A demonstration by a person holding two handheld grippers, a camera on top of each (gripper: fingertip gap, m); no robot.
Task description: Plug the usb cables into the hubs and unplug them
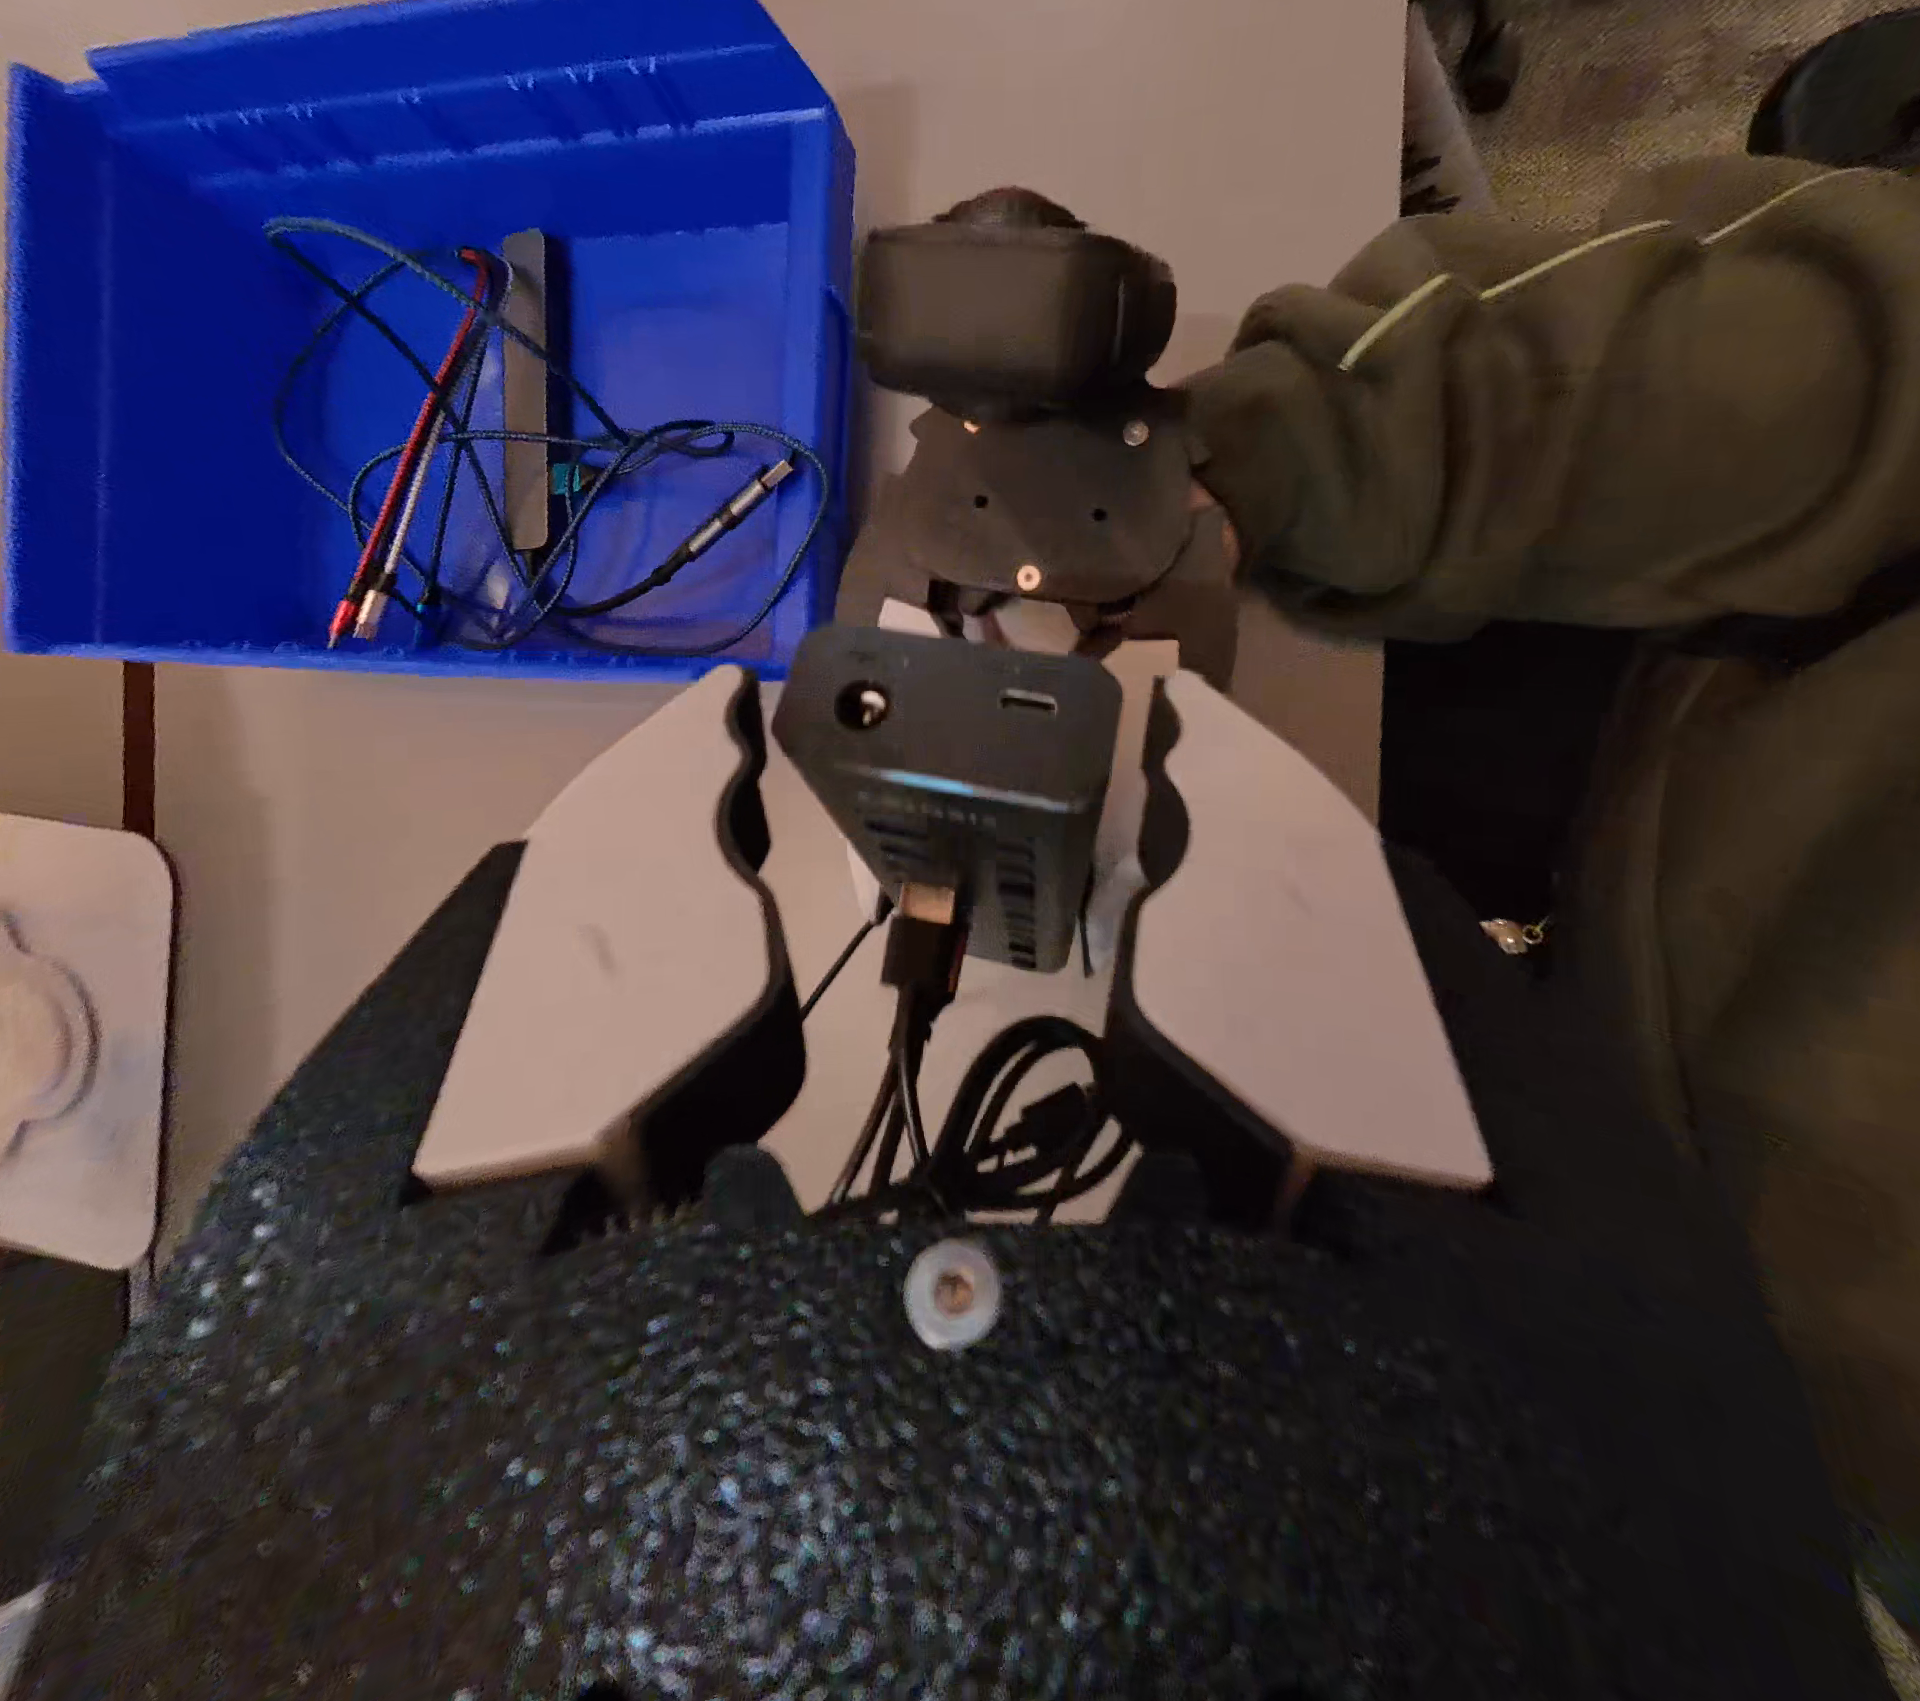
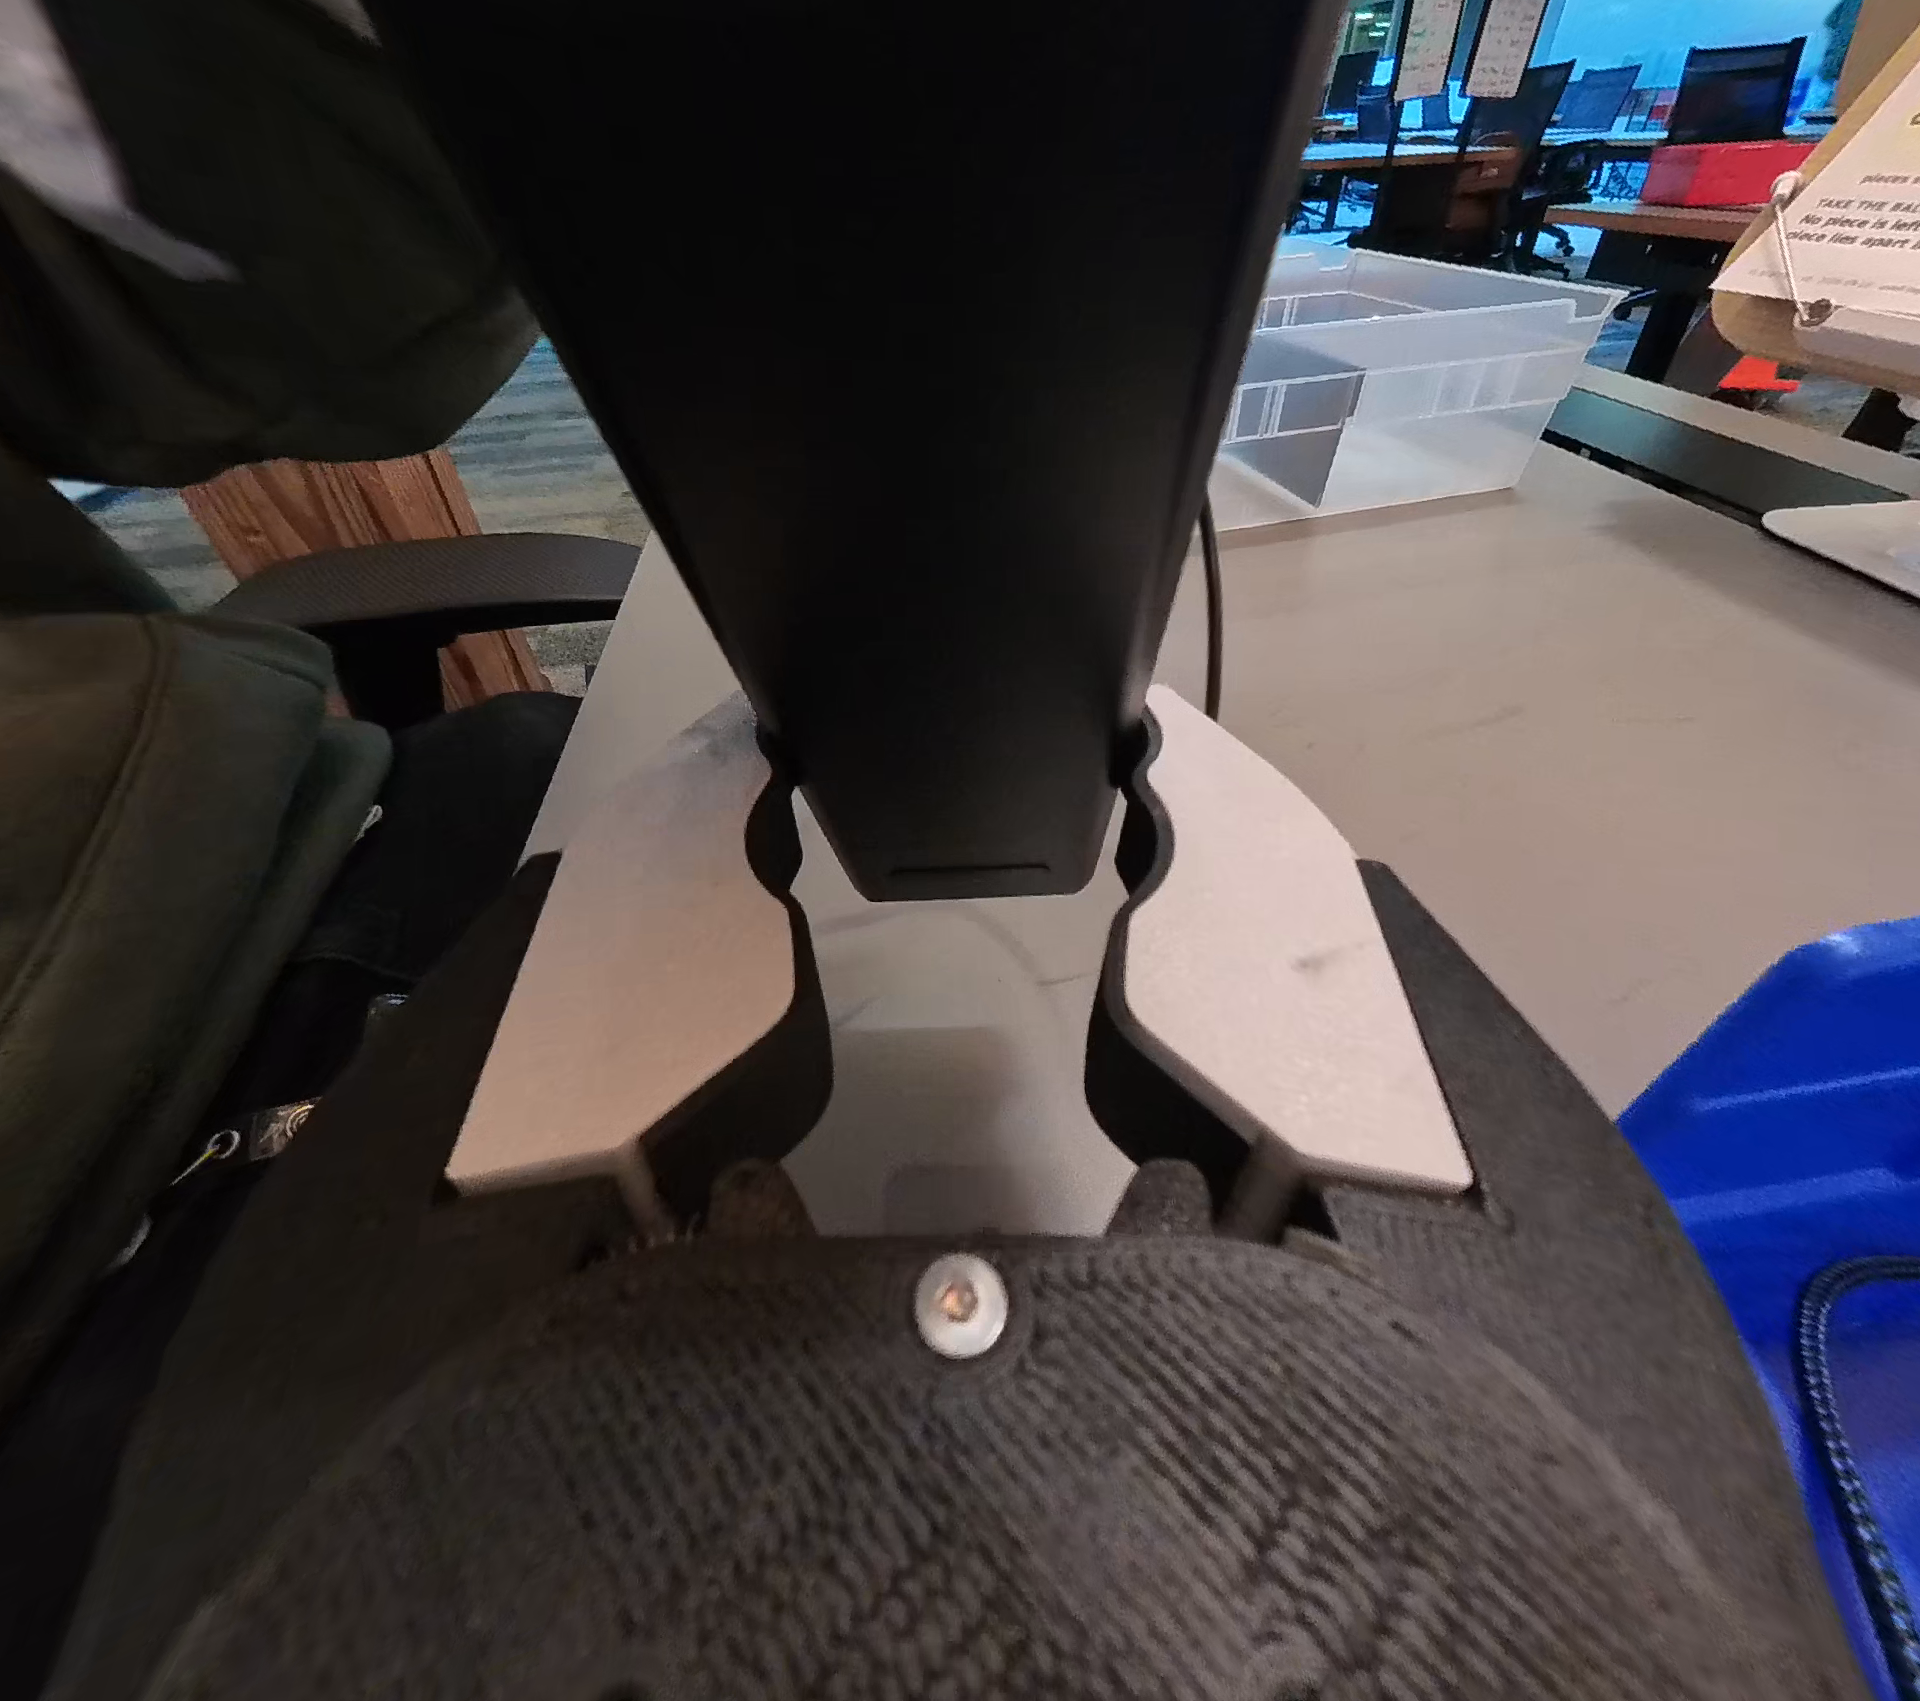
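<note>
My right gripper is clamped on the end of the chunky black box-shaped USB hub, holding it up off the grey table. My left gripper sits spread wide around the hub's other end, not touching — a black USB plug is seated in the port there. The blue plastic bin just beside holds a slim grey hub and tangled braided cables.

My left tool: black speckled body, pale grey fingers with wavy black pads, one silver screw. Right tool same build, woven-look black body. Olive sleeve with pale stitching.
</note>
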